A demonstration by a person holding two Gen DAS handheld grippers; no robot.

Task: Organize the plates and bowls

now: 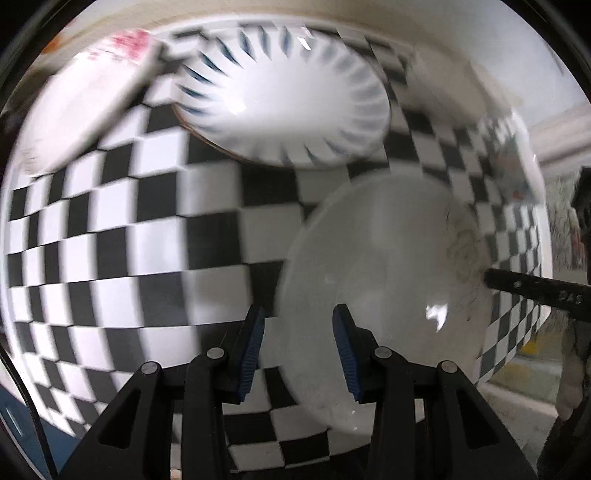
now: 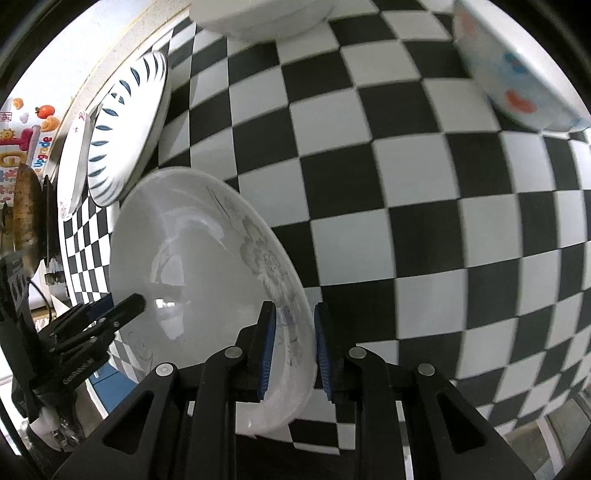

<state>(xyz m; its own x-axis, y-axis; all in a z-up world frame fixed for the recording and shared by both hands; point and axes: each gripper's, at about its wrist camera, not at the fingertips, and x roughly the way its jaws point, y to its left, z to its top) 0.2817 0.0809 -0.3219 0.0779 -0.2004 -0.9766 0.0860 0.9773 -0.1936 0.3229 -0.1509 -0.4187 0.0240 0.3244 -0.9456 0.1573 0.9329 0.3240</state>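
Note:
A white plate with a grey flower print (image 2: 207,266) lies near me on the checkered cloth; it also shows in the left wrist view (image 1: 388,280). My right gripper (image 2: 295,350) is shut on its rim. My left gripper (image 1: 299,350) is open and empty over the plate's near-left edge, and shows at the lower left of the right wrist view (image 2: 122,306). A blue-striped plate (image 1: 284,96) lies farther back, also in the right wrist view (image 2: 125,129). A white plate with red marks (image 1: 88,103) lies beside it. A bowl with orange and blue dots (image 2: 513,70) sits at the far right.
A black-and-white checkered cloth (image 2: 406,206) covers the table. A white dish (image 2: 258,14) sits at the top edge of the right wrist view. The table edge (image 1: 517,373) runs at the lower right of the left wrist view. A colourful sticker wall (image 2: 26,122) is at the left.

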